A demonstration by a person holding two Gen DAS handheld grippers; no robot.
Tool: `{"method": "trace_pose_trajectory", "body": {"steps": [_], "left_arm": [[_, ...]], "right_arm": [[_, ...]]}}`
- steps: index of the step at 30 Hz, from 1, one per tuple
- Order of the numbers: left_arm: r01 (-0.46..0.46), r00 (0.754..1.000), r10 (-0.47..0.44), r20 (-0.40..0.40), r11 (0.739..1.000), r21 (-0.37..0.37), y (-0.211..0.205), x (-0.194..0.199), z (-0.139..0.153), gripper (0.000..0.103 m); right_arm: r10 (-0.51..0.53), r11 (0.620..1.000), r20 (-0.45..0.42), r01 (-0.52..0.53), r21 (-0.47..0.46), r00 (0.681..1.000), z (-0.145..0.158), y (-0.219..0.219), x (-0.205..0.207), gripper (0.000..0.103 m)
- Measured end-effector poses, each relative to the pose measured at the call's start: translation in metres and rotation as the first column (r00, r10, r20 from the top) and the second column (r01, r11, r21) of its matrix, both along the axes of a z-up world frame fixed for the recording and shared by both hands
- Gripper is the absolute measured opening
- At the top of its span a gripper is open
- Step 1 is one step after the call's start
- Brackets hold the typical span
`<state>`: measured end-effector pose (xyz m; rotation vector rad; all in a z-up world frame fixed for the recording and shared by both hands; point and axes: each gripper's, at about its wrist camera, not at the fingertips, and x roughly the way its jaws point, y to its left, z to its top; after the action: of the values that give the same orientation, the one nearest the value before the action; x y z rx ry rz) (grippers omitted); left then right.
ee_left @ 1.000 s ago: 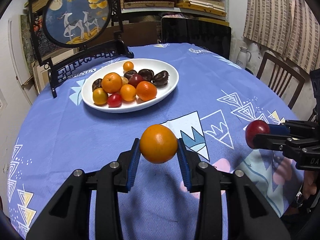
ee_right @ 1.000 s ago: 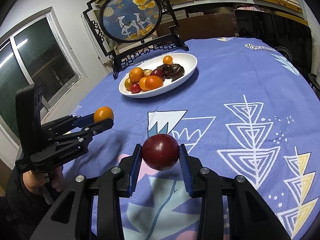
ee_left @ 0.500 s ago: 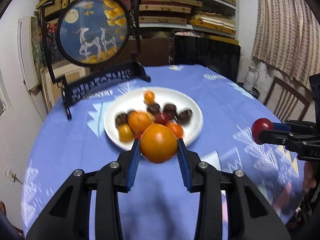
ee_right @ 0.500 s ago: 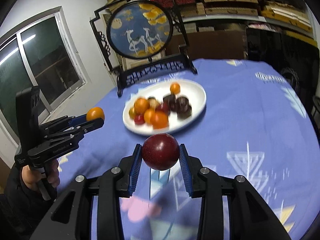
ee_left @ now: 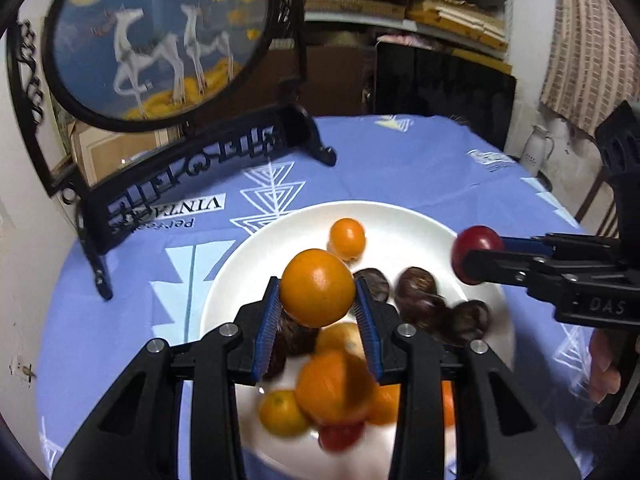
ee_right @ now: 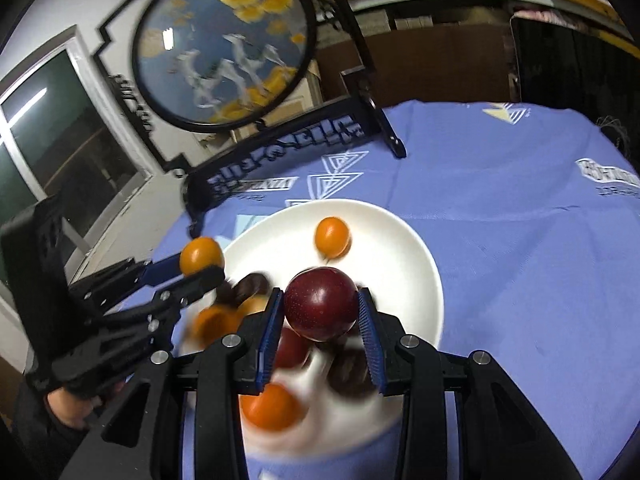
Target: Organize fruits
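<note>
An orange (ee_left: 317,288) is pinched between the blue pads of the left gripper (ee_left: 316,312) and is held in the air above the near-left part of the white plate (ee_left: 416,236), clear of the fruit beneath it. Over the same plate, a dark red plum (ee_right: 321,303) is clamped between the fingers of the right gripper (ee_right: 320,320), poised above the plate's near half. From the left wrist view the right gripper's load is seen at the plate's right rim as a small red ball at the tips of black fingers; from the right wrist view the orange is seen at the plate's left rim. On the plate, a small orange fruit (ee_left: 347,239) is set alone toward the far side, while dark brown fruits (ee_left: 416,288) are grouped around the centre. Nearer the cameras, more oranges (ee_left: 336,384) and a red fruit (ee_left: 340,434) are piled at the plate's near edge, smeared by blur, so their exact count cannot be told. The plate is carried by a table covered in a blue patterned cloth (ee_right: 520,248). Beyond the plate's far-left edge, a round deer picture in a black ornamental stand (ee_left: 192,168) is stood upright on the cloth, apart from the plate.
</note>
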<state>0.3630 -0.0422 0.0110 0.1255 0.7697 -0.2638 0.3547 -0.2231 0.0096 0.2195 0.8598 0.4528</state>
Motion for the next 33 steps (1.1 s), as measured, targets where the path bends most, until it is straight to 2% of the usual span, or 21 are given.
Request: {"method": "trace_pose_trajectory", "body": {"steps": [2,3,4,5,6,9,11,13,16,18,20,22,28,33], "left_arm": [[-0.002,1.0,0.002,-0.028,1.0,0.007,-0.002,0.011,-0.009,0.039],[-0.005,0.999,0.005,-0.033,1.0,0.011,-0.003,0.012,-0.01,0.053],[-0.016,0.999,0.016,-0.029,1.0,0.018,-0.003,0.012,-0.011,0.061],[-0.034,0.999,0.034,-0.006,0.999,0.025,-0.002,0.009,-0.01,0.076],[-0.046,0.999,0.045,0.018,0.999,0.029,-0.001,0.005,-0.006,0.085],[-0.062,0.997,0.06,0.042,0.997,0.043,0.0,-0.012,0.001,0.09],[-0.072,0.997,0.07,0.034,0.996,0.047,0.001,-0.029,0.004,0.097],[-0.068,0.997,0.066,0.044,0.996,0.051,0.001,-0.047,0.006,0.097],[-0.074,0.995,0.07,0.065,0.995,0.068,0.002,-0.087,0.01,0.098],[-0.083,0.995,0.08,0.062,0.995,0.05,0.007,-0.114,0.012,0.098],[-0.095,0.995,0.094,0.044,0.995,0.029,0.012,-0.142,0.012,0.098],[-0.103,0.994,0.102,0.037,0.994,0.02,0.016,-0.164,0.013,0.098],[-0.19,0.979,0.19,0.074,0.982,-0.005,0.035,-0.25,0.015,0.098],[-0.231,0.969,0.229,0.092,0.973,0.012,0.041,-0.317,0.008,0.098]], "right_arm": [[0.006,1.0,-0.003,-0.006,-0.006,1.0,-0.009,0.004,0.014,0.039],[-0.004,1.0,0.005,0.004,-0.007,1.0,-0.01,0.004,0.017,0.042],[-0.008,1.0,0.014,0.008,0.001,1.0,-0.011,0.003,0.018,0.049],[-0.011,1.0,0.02,0.011,0.008,1.0,-0.01,0.003,0.017,0.051],[-0.014,1.0,0.035,0.014,0.015,0.999,-0.007,0.001,0.012,0.052],[-0.016,1.0,0.048,0.015,0.019,0.999,-0.002,-0.004,-0.006,0.054],[-0.034,0.999,0.05,0.034,0.009,0.998,0.001,-0.008,-0.026,0.064],[-0.041,0.999,0.061,0.04,0.013,0.997,0.004,-0.011,-0.047,0.076],[-0.027,1.0,0.064,0.027,0.002,0.998,0.006,-0.011,-0.089,0.085],[-0.008,1.0,0.064,0.009,-0.013,0.998,0.005,-0.01,-0.121,0.092],[0.01,0.999,0.064,-0.007,-0.041,0.998,0.004,-0.007,-0.15,0.093],[0.015,0.998,0.071,-0.01,-0.065,0.997,0.003,-0.006,-0.182,0.099],[-0.107,0.986,0.108,0.12,-0.118,0.988,-0.006,-0.023,-0.263,0.099],[-0.193,0.966,0.129,0.211,-0.151,0.973,-0.012,-0.036,-0.318,0.099]]}}
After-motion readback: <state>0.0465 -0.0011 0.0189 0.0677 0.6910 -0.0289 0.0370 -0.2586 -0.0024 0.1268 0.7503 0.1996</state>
